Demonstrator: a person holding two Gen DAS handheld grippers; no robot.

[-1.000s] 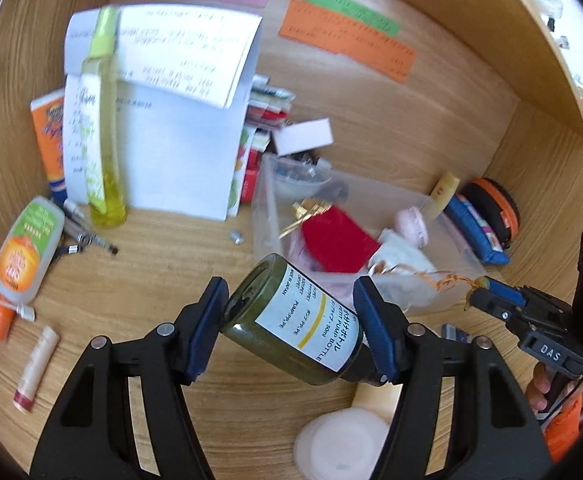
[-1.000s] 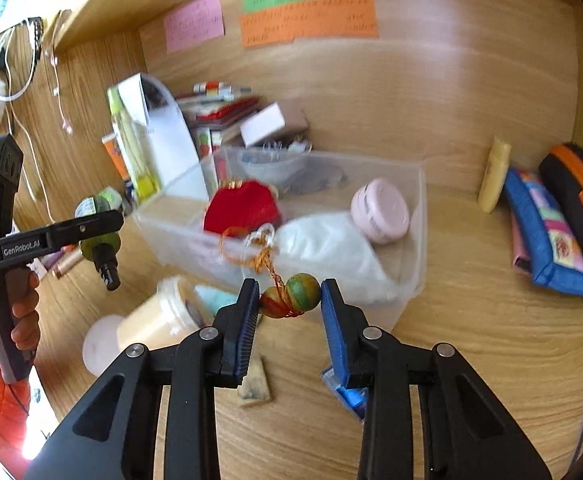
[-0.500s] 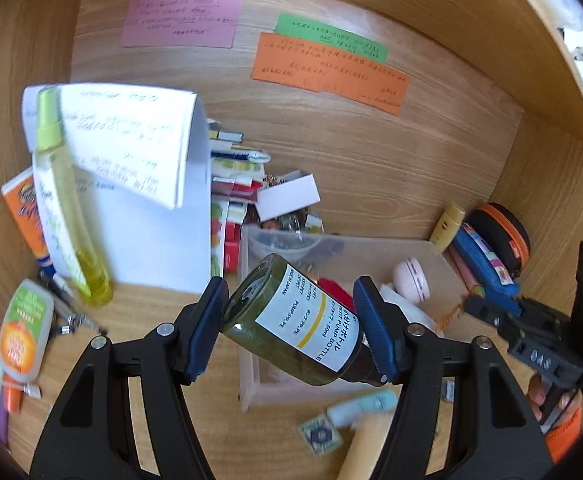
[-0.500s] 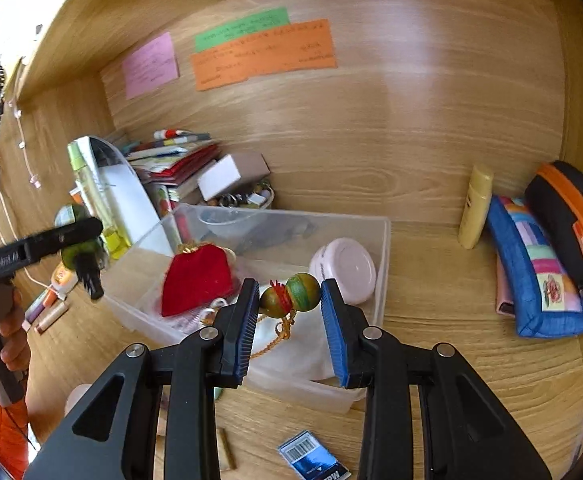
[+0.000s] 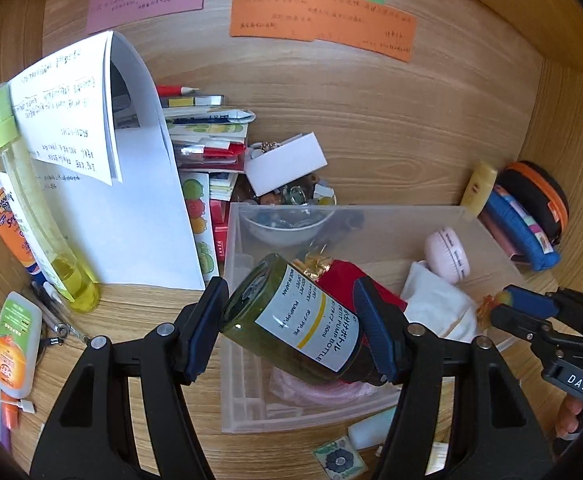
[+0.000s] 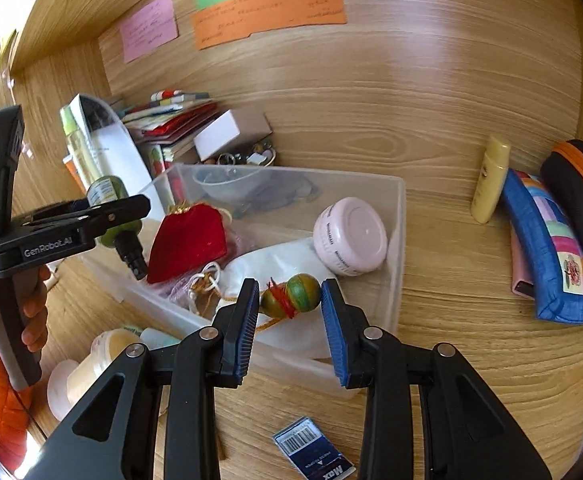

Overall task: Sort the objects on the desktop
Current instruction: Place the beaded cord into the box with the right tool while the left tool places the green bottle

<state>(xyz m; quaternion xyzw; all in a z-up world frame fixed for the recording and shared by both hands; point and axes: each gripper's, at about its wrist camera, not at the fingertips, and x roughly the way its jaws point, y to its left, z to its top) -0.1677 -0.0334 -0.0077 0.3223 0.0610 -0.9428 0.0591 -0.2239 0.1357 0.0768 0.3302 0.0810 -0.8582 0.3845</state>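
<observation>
Wood-grain bench (image 6: 471,320) in a wooden alcove with coloured notes (image 6: 267,20) at 12 o'clock, left claw (image 5: 291,324) pinching a green pump bottle (image 5: 291,316) above the clear bin (image 6: 399,240), right claw (image 6: 290,300) clamped on a painted gourd charm (image 6: 291,294) over the bin's 6 o'clock edge.
</observation>
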